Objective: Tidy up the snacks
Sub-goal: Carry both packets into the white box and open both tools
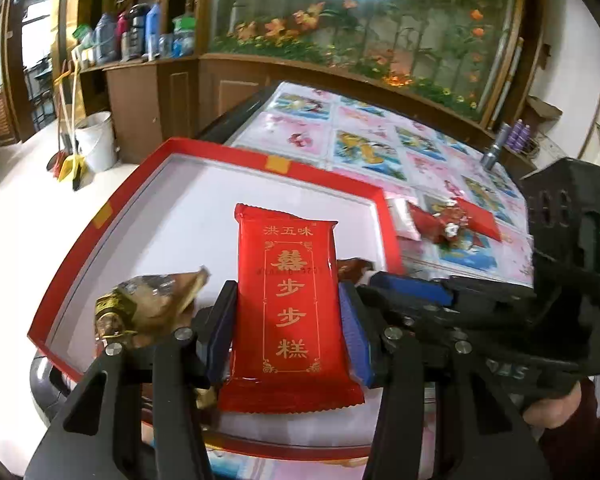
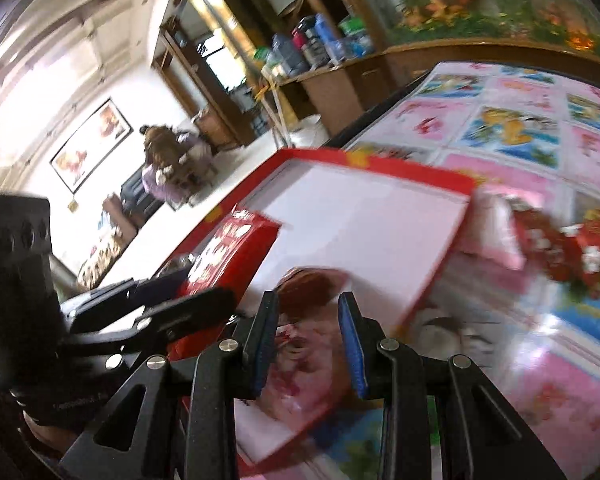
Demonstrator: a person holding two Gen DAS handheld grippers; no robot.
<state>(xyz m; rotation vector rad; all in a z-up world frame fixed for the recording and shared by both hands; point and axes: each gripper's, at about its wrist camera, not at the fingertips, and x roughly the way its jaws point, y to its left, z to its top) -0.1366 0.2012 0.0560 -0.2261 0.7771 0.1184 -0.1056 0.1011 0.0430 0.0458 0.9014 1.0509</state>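
A red tray (image 1: 220, 150) with a white floor lies at the near corner of the table. My left gripper (image 1: 287, 292) is shut on a red snack packet (image 1: 288, 256) with gold lettering and holds it upright over the tray. A gold-brown wrapped snack (image 1: 152, 304) lies in the tray at its left. My right gripper (image 2: 308, 300) is shut on a pink and brown snack packet (image 2: 308, 360) over the tray's (image 2: 380, 164) near right corner. In the right wrist view the left gripper (image 2: 172, 284) and its red packet (image 2: 228, 248) are close on the left. The view is blurred.
The table (image 1: 380, 136) has a glossy flowered cover. Loose red and white packets (image 1: 452, 224) lie on it just right of the tray. A white bucket (image 1: 96, 140) and brooms stand on the floor at the left. A person (image 2: 168, 168) sits in the far room.
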